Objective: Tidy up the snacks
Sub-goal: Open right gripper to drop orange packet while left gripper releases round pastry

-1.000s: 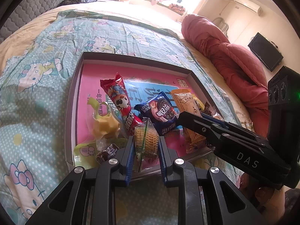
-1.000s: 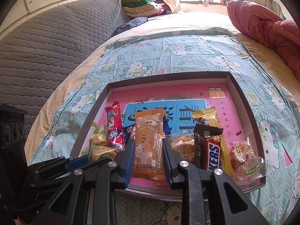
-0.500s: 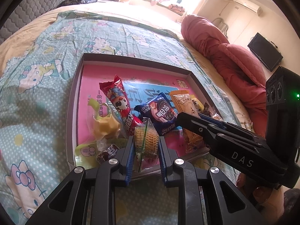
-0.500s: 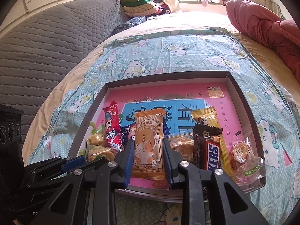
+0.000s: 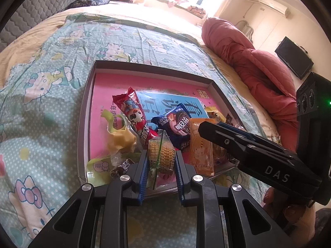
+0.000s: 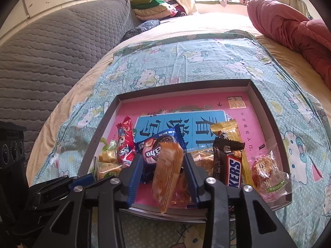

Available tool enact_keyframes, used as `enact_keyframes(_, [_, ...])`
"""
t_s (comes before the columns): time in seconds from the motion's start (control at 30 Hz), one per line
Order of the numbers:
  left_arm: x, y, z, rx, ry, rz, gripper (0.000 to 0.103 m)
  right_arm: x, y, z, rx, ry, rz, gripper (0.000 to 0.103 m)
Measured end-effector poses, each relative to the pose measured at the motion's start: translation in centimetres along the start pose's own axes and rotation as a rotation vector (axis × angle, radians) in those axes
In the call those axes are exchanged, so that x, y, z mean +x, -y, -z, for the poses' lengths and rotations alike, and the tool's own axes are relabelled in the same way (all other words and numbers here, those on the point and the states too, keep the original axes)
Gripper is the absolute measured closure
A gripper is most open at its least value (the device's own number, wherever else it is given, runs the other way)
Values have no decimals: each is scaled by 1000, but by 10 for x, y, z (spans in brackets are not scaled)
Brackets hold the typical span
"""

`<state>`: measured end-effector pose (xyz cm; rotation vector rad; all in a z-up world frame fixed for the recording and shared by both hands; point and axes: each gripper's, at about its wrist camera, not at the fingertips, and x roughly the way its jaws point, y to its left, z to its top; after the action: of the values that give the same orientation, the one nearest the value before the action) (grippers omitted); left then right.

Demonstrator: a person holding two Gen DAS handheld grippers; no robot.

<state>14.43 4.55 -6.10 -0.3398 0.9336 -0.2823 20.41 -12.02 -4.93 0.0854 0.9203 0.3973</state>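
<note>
A shallow grey-walled tray (image 5: 86, 111) with a pink floor lies on the bed and holds several snack packets. My left gripper (image 5: 161, 153) is shut on a clear packet of yellow corn snack (image 5: 161, 155) at the tray's near edge. My right gripper (image 6: 162, 157) has its jaws opening. The orange cat-print packet (image 6: 167, 171) hangs blurred and tilted between them, with a gap at each pad. In the left wrist view the right gripper (image 5: 203, 127) reaches in from the right over this orange packet (image 5: 201, 155). A dark blue cookie packet (image 6: 159, 144) lies just behind.
In the tray lie a red packet (image 6: 125, 142), a Snickers bar (image 6: 231, 165), a gold packet (image 6: 225, 129) and a clear bag of candy (image 6: 269, 173). A red quilt (image 5: 258, 68) lies to the right, a grey padded headboard (image 6: 51, 51) to the left. A cartoon-cat sheet (image 5: 51, 78) surrounds the tray.
The right jaws have spread, and the orange packet has slipped loose and tipped sideways, uncovering the dark blue packet behind it. The left gripper and its corn packet have not moved.
</note>
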Motion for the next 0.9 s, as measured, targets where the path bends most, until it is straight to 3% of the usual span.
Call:
enact_keyframes(0.37, [-7, -1, 1, -1, 15, -16, 76, -16, -1, -2, -5, 37, 3, 56])
enact_keyframes(0.47, [-10, -1, 0, 1, 23, -19, 72, -21, -2, -1, 1, 46, -11, 48])
enact_keyframes(0.9, [-29, 7, -1, 12, 47, -2, 46, -42, -3, -1, 4, 80, -12, 46])
